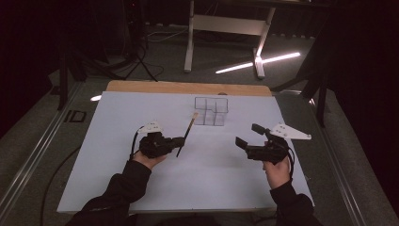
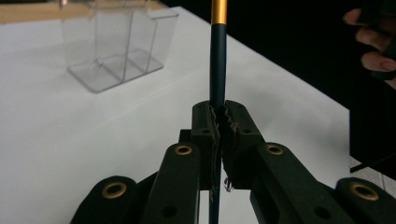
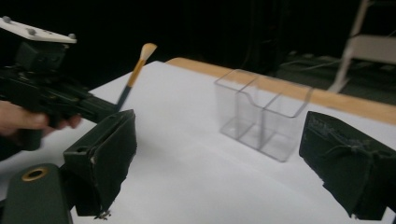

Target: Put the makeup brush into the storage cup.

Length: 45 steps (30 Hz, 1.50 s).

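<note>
Presently, item by item:

- High view: my left gripper is clamped on a brush low on its dark handle, the pale bristle end slanting up and away toward the clear organizer. My right gripper hangs over the white table with jaws spread, nothing in them, well apart from the brush.
- Left gripper view: the jaws pinch the handle just below the gold ferrule. The organizer stands ahead to the left, with its compartments bare. To do this well, I judge I should raise the brush clear of the rim, stand it upright over one compartment, and let go only once it is inside.
- Right gripper view: my own jaws stand wide apart. The organizer sits between them farther off, upright, with nothing in the compartments that show. The brush tilts in the left gripper, near the organizer but not over it.
</note>
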Each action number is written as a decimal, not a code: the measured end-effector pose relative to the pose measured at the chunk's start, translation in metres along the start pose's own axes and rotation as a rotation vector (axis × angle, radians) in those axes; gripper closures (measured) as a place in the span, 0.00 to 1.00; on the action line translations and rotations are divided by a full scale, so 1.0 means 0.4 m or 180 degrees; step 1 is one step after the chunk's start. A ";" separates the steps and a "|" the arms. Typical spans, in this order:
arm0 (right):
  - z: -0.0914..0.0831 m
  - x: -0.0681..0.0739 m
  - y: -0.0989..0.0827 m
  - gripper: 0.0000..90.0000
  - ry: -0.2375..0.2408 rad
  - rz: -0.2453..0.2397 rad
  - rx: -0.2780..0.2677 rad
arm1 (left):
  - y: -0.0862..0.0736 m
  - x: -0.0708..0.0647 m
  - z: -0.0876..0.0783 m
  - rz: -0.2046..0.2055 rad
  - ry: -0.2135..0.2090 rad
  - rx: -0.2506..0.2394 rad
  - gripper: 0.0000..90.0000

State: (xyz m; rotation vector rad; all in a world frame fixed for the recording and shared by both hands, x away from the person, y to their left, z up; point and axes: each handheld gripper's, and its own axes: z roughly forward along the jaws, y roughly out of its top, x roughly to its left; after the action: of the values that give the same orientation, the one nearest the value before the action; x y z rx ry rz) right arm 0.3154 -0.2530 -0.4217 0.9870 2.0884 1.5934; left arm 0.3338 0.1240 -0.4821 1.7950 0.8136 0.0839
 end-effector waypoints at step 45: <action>0.228 0.037 0.052 0.65 0.1383 0.0664 0.0163 | -0.019 -0.029 0.077 0.0191 -0.0595 -0.0538 0.93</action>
State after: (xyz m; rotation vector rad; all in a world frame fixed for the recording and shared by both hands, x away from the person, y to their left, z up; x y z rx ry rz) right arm 0.3694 -0.1754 -0.4291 0.9696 2.3780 2.0185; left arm 0.3346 0.0937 -0.4966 1.6401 0.6015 0.0228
